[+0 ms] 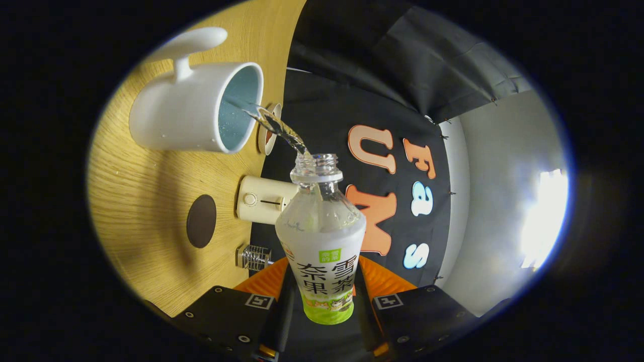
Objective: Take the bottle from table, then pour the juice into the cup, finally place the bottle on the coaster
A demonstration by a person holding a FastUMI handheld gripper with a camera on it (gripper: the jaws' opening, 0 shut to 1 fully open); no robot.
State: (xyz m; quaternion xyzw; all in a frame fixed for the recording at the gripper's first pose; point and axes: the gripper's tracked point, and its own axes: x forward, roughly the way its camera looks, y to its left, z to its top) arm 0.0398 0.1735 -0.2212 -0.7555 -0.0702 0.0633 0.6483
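Table (146,211): gripped bottle (322,241) hides toaster (261,199).

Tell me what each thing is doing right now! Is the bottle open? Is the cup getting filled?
bottle: cap off, tipped over, held between the fingers, pouring
juice: clear stream running from the bottle's mouth into the cup
cup: standing on the table, taking the stream, some liquid inside
coaster: bare on the table, nothing on it
gripper: shut on the bottle's lower part
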